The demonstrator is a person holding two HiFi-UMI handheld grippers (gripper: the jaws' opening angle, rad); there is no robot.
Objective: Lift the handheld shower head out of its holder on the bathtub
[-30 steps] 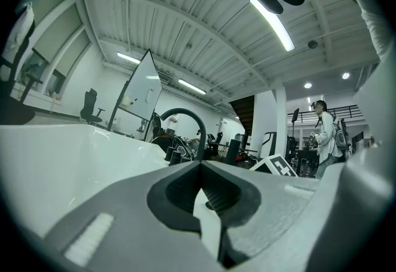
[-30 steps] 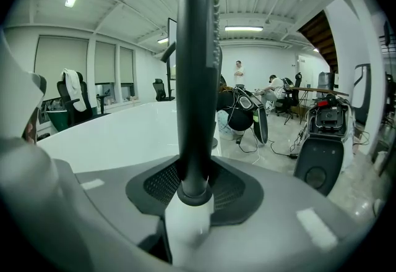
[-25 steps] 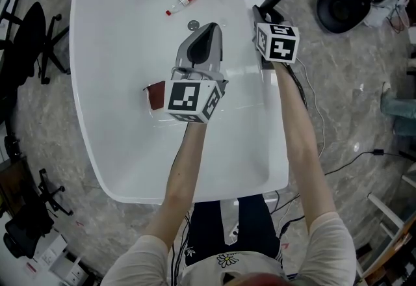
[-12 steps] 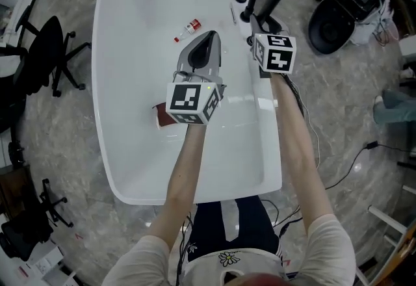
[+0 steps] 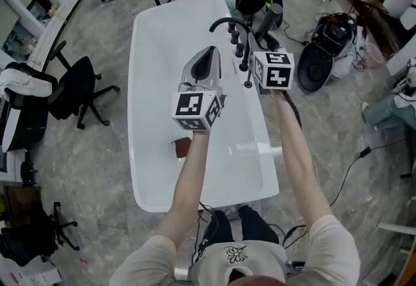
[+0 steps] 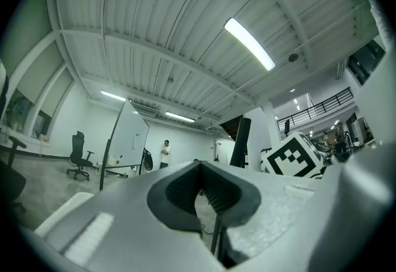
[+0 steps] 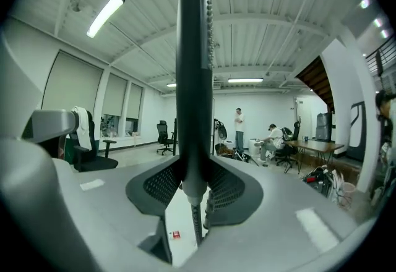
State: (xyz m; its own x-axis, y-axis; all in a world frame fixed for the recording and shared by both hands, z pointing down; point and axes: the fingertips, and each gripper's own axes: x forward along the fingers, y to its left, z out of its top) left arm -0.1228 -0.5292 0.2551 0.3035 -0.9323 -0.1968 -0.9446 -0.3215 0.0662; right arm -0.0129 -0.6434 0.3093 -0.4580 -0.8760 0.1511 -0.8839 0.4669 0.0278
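Head view: right hand-held gripper (image 5: 264,41) is at the tub's (image 5: 149,83) far right rim, beside the faucet (image 5: 227,23). It is clamped on the black shower head (image 5: 272,17). Left hand-held gripper (image 5: 208,41) hangs over the basin, carrying nothing.

Left gripper view: left hand-held gripper (image 6: 201,196) has its jaws drawn together with nothing between them. Shower head (image 6: 242,141) stands upright to the right.

Right gripper view: right hand-held gripper (image 7: 193,185) grasps the shower head (image 7: 193,73) low on the handle, wand upright. Hose (image 7: 195,221) hangs beneath. Holder not made out.

Handling, likely: rigid, smooth, fairly light, perhaps slick. The hose will drag. Best hold is low on the handle, as here.
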